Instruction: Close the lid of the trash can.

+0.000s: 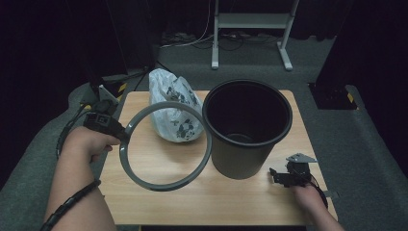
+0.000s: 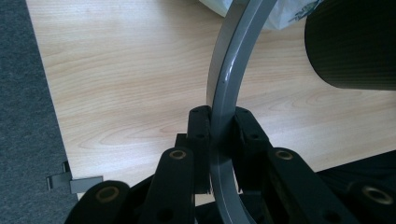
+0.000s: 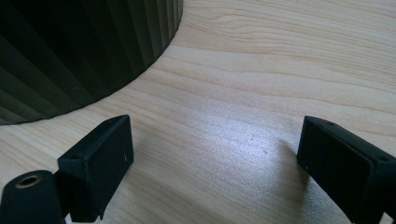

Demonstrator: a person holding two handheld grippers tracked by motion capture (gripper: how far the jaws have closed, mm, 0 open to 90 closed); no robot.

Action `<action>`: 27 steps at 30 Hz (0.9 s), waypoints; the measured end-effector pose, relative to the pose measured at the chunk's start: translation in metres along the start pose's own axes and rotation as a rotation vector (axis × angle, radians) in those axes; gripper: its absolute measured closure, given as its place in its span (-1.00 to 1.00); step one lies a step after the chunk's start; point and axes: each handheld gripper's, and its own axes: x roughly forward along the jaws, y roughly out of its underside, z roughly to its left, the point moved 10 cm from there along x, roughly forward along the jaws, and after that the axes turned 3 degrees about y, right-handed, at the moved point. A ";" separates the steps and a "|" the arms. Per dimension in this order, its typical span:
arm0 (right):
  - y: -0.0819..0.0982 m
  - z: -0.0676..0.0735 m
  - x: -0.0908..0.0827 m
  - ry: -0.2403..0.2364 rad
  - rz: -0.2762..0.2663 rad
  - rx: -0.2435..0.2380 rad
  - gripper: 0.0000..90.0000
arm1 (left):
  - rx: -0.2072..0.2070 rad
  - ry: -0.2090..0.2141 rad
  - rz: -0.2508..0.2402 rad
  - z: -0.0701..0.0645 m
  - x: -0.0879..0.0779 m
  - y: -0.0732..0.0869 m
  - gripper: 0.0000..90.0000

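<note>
Two grippers were at a wooden table (image 1: 159, 202). High view: the left gripper (image 1: 121, 132), at the table's left edge, pinched a grey ring (image 1: 166, 144) at the ring's left side. The ring sat tilted above the tabletop — its far arc crossed in front of a white plastic bag (image 1: 173, 103) with dark print, and its right arc lay against or just beside the wall of a black bin (image 1: 248, 130); contact could not be told. The bin stood upright on the right half of the table, its mouth open to the camera. The bag lay behind the ring, just left of the bin. The right gripper (image 1: 275, 176) rested low near the front right corner, just beside the bin's base, with a grey three-cornered plate on top.

Left gripper view: both jaws were pressed against the grey ring (image 2: 224, 93), one on each face of the band, so the ring ran up between them. Bare table (image 2: 121, 84) showed to the left; the bin's ribbed wall (image 2: 355, 42) stood at upper right, and a strip of the bag (image 2: 285, 14) showed at the top.

Right gripper view: the right gripper (image 3: 212, 156) had its jaws spread wide, nothing between them — only the table (image 3: 280, 60). The bin's ribbed wall (image 3: 74, 46) curved at upper left, near the left jaw but apart from it.
</note>
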 end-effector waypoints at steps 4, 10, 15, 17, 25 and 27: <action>0.000 0.000 0.000 0.000 0.000 0.000 -0.77 | -0.006 -0.008 -0.007 0.004 -0.005 0.000 0.75; 0.000 0.000 0.000 0.000 0.000 0.001 -0.77 | -0.013 -0.005 -0.026 0.009 -0.012 0.001 0.75; 0.000 0.000 0.000 0.000 0.000 0.001 -0.77 | -0.010 0.008 -0.028 0.010 -0.014 0.004 0.75; 0.000 0.000 0.000 0.000 0.000 0.001 -0.76 | -0.011 0.014 -0.036 0.009 -0.016 0.003 0.75; 0.000 0.000 0.000 0.000 0.001 0.000 -0.77 | -0.005 0.021 -0.052 0.007 -0.023 -0.001 0.75; 0.000 0.000 0.000 0.000 0.001 0.000 -0.77 | -0.007 0.018 -0.056 0.006 -0.024 -0.002 0.75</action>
